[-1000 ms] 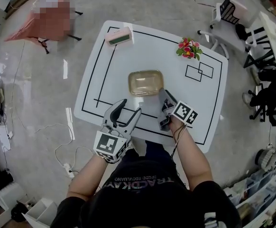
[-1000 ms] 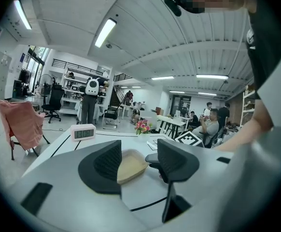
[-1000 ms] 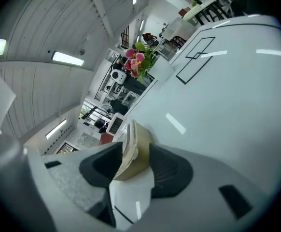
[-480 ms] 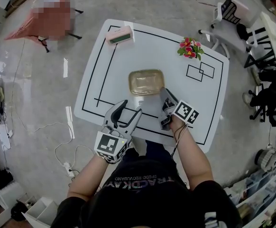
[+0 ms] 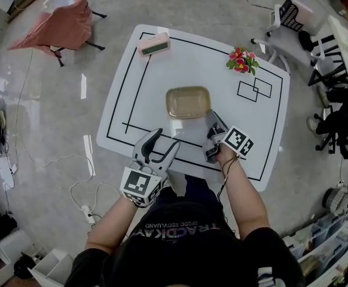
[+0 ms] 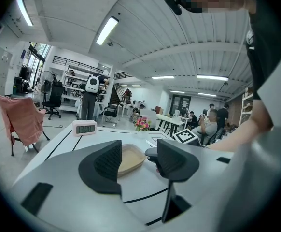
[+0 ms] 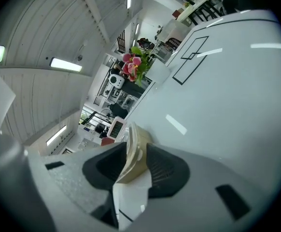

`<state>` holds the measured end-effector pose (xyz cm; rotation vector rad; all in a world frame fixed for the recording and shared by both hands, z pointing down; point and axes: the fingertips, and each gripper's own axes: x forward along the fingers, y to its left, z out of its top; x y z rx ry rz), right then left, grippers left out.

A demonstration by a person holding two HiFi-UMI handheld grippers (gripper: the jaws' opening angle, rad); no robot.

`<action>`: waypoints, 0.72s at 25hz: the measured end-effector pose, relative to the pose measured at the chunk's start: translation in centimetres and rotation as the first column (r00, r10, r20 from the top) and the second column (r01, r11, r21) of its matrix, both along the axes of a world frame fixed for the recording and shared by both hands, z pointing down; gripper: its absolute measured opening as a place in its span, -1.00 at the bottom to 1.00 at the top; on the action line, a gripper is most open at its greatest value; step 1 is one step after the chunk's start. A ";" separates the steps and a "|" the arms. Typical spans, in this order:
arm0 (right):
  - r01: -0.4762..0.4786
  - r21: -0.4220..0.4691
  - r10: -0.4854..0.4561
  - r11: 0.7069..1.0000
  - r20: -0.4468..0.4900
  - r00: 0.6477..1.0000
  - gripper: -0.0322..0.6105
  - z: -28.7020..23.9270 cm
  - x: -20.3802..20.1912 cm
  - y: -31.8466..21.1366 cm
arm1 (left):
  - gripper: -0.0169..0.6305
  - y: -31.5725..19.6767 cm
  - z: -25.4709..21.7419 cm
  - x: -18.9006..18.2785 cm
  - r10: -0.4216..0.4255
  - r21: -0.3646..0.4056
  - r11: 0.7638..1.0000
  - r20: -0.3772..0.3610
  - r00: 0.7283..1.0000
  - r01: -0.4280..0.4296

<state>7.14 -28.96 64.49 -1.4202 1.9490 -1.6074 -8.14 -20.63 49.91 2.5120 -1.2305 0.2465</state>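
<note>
Long lights [image 6: 106,30] are shining on the ceiling. A grey floor [image 5: 36,100] is gleaming around the white counter [image 5: 162,70]. A chair [image 5: 60,23] is wearing a pink cloth. Black chairs [image 5: 335,118] are standing at the right. Wires [image 5: 78,184] are lying on the floor.

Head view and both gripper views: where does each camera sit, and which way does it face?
Head view: above, facing down on white table; left gripper, right gripper, forearms show.
Left gripper view: low over table, along its open jaws toward shallow tan rectangular tray.
Right gripper view: tilted sideways, jaws closed on that tray's rim.
Shared by all: the tray.
</note>
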 end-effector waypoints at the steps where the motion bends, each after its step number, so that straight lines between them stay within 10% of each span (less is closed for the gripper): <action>1: 0.002 -0.002 -0.002 1.000 0.002 1.000 -0.53 0.1 -0.2 0.0 | -0.23 0.1 0.0 -0.1 -0.001 -0.001 1.000 0.000 1.000 0.001; 18: 0.029 0.036 -0.026 0.999 -0.060 0.998 -0.67 -1.7 -0.4 0.5 | -0.23 0.3 -0.3 0.0 0.014 0.004 1.000 -0.018 1.000 -0.014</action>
